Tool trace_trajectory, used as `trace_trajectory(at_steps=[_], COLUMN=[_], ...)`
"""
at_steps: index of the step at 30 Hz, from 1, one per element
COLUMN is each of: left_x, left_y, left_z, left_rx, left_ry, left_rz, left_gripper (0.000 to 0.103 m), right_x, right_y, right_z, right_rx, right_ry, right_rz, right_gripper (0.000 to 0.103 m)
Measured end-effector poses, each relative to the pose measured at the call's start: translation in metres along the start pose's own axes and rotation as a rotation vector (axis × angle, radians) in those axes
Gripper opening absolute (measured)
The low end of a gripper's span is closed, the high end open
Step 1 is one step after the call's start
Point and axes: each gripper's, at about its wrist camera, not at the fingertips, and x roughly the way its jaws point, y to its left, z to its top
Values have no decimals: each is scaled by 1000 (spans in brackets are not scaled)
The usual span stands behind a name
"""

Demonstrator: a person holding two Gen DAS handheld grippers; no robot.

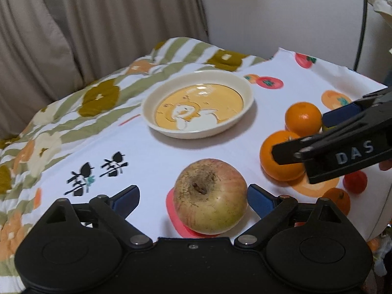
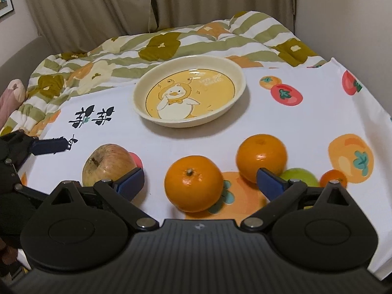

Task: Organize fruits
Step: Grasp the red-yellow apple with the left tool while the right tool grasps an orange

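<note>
Between the wide-open left gripper [image 1: 193,194] fingers sits the russeted red-green apple [image 1: 210,197], ungripped. Close squarely; cream duck-print ceramic plate [image 1: 246,85] waits at twelve o'clock. Right gripper [image 2: 199,180] gapes round the near orange mandarin [image 2: 193,183].

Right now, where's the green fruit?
Right wrist view only: the green fruit sits on the cloth at lower right, partly hidden behind the right gripper's right finger, touching or just behind the farther orange. The plate lies beyond.

Cream plate [image 2: 238,73] with yellow duck; orange mandarins [image 2: 193,183].
</note>
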Motion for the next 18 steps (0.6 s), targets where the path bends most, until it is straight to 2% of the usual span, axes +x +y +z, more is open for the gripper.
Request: trace_trajectory(at_steps=[8, 16, 18], left_x=[20, 28, 31], left_y=[2, 3, 3], left_z=[-4, -3, -3], left_rx=[15, 13, 10], left_ry=[35, 41, 48], left_rz=[-81, -115, -122], left_gripper=[87, 86, 80], right_x=[17, 26, 29], right_y=[9, 8, 7], right_z=[-5, -8, -8], right_rx=[-1, 10, 16], right_ry=[29, 44, 51], right_rz=[-15, -32, -30], right_gripper=[100, 98, 95])
